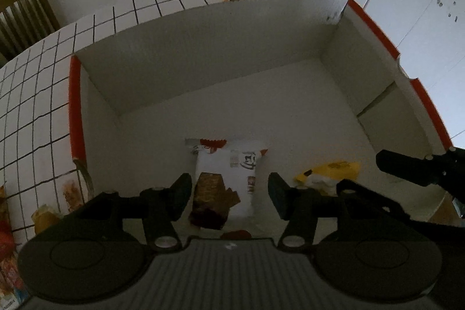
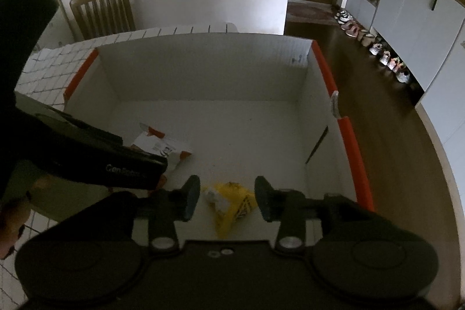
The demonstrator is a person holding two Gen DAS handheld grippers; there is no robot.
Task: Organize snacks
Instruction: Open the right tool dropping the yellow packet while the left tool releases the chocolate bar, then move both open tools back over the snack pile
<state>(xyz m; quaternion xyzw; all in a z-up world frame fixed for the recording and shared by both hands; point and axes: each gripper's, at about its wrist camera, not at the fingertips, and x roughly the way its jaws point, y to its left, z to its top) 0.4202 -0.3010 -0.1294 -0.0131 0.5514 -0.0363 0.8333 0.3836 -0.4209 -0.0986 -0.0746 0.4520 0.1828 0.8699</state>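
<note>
A large white cardboard box with orange rim edges stands on the tiled table. A white snack packet with brown and red print lies flat on the box floor. A yellow snack packet lies to its right. My left gripper is open above the white packet, its jaws wide on either side of it. My right gripper is open above the yellow packet, and its body shows in the left wrist view.
The table has a white tile top with black grid lines. More snack packets lie on it left of the box. A wooden chair stands behind the table. Shoes line white cabinets on the dark floor.
</note>
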